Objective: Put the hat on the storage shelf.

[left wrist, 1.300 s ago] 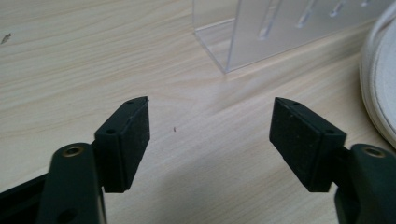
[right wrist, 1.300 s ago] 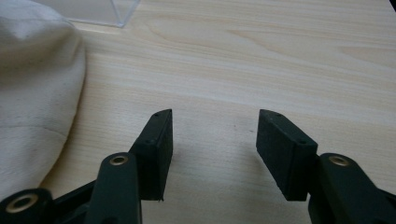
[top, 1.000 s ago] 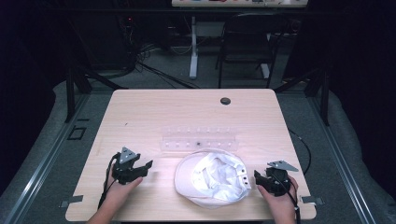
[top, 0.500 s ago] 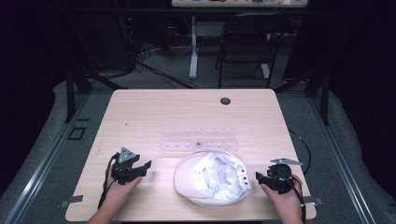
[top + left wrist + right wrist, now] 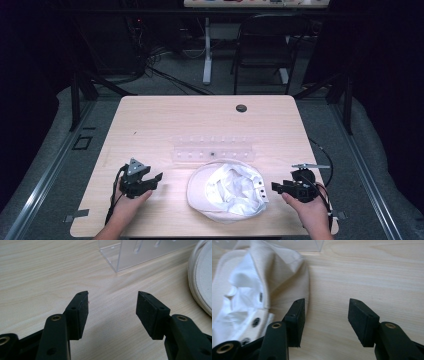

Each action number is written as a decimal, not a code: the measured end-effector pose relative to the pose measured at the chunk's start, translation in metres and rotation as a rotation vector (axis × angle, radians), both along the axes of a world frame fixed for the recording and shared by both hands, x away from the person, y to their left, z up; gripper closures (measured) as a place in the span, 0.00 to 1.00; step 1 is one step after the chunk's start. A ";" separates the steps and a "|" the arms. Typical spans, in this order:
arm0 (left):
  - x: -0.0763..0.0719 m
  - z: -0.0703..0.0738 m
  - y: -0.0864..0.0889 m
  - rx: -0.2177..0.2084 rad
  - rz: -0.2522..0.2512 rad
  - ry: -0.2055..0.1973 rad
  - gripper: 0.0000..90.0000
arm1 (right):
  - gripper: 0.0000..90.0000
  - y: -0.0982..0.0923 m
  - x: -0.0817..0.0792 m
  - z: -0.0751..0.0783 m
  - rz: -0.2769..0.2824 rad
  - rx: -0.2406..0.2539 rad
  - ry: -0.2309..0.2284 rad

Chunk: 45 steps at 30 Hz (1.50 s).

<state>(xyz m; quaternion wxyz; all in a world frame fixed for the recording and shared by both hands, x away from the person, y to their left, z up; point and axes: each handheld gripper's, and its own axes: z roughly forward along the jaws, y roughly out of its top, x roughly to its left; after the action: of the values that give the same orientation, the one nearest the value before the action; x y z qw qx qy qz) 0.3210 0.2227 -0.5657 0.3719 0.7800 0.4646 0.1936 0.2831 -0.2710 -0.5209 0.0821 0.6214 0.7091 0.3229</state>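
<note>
Nearest you, your left gripper (image 5: 161, 178) hovers over bare wood near the table's (image 5: 150, 120) front edge, your hand (image 5: 127, 207) behind it, with open tabletop to its left and ahead. Its jaws have just been closing a little yet stand wide apart with only wood between them; in the left gripper view (image 5: 112, 303) nothing touches the pads. Your right gripper (image 5: 275, 186) sits near the front right corner, close to the table's right edge, so you have little room on that side. Its jaws are spread wide and hold nothing; in the right gripper view (image 5: 325, 311) the left pad (image 5: 298, 315) stands just beside the rim of the white cap (image 5: 257, 290), and you cannot tell whether it touches the cloth. The white cap (image 5: 227, 190) lies upside down between your two grippers, close to the front edge, its lining and snap strap facing up. Just beyond it a clear acrylic rack (image 5: 212, 150) lies across the middle of the table, its near edge just beside the cap. Past the rack the wood is open up to a dark round grommet (image 5: 241, 108) near the far edge.
</note>
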 end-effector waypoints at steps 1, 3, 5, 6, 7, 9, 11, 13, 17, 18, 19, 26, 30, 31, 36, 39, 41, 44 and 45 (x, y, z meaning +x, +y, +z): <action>0.000 0.000 0.000 -0.002 -0.003 0.000 0.48 | 0.53 0.001 0.001 0.006 0.014 0.017 0.011; 0.000 0.000 0.000 0.001 -0.007 -0.002 0.48 | 0.53 0.002 0.001 0.008 0.020 0.019 0.014; 0.000 0.000 0.000 0.009 -0.015 0.002 0.48 | 0.54 0.004 0.003 0.012 0.031 0.034 0.034; 0.000 0.000 0.000 0.009 -0.015 0.002 0.48 | 0.54 0.004 0.003 0.012 0.031 0.034 0.034; 0.000 0.000 -0.001 0.008 -0.014 0.003 0.48 | 0.54 0.005 0.005 0.016 0.039 0.062 0.053; 0.000 -0.001 -0.001 0.006 -0.018 0.008 0.48 | 0.54 0.006 0.006 0.020 0.055 0.100 0.076; 0.000 -0.002 -0.002 0.001 -0.016 0.008 0.48 | 0.54 0.007 0.007 0.025 0.074 0.112 0.088; 0.000 -0.001 -0.002 0.005 -0.024 0.007 0.48 | 0.54 0.009 0.008 0.028 0.081 0.132 0.097; 0.000 -0.001 -0.002 0.005 -0.024 0.006 0.48 | 0.54 0.013 0.009 0.030 0.108 0.202 0.122; 0.000 -0.001 -0.002 0.005 -0.025 0.006 0.48 | 0.55 0.015 0.010 0.030 0.118 0.199 0.127; 0.000 -0.001 -0.002 0.009 -0.026 0.006 0.48 | 0.55 0.016 0.010 0.029 0.125 0.198 0.130; 0.000 -0.001 -0.002 0.010 -0.027 0.006 0.48 | 0.58 0.024 0.015 0.022 0.149 0.216 0.194; 0.000 -0.002 -0.002 0.005 -0.020 0.006 0.49 | 0.60 0.027 0.018 0.018 0.151 0.230 0.232; 0.000 -0.001 -0.002 0.007 -0.021 0.005 0.49 | 0.61 0.028 0.019 0.017 0.150 0.234 0.237; 0.000 -0.002 -0.002 0.004 -0.017 0.004 0.49 | 0.61 0.030 0.023 0.011 0.154 0.248 0.267; 0.000 -0.002 -0.002 0.007 -0.019 0.008 0.49 | 0.61 0.032 0.026 0.005 0.164 0.263 0.298; 0.000 -0.002 -0.002 0.006 -0.019 0.005 0.49 | 0.62 0.036 0.026 0.003 0.152 0.268 0.301; 0.000 -0.002 -0.002 0.007 -0.019 0.006 0.49 | 0.63 0.038 0.026 0.003 0.154 0.275 0.311; 0.000 -0.002 -0.002 0.007 -0.019 0.006 0.49 | 0.65 0.039 0.027 0.004 0.172 0.274 0.315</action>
<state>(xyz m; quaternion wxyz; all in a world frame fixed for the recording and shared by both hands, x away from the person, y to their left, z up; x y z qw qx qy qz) 0.3214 0.2205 -0.5676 0.3697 0.7862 0.4575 0.1894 0.3097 -0.2319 -0.5172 -0.1425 0.6067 0.7131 0.3210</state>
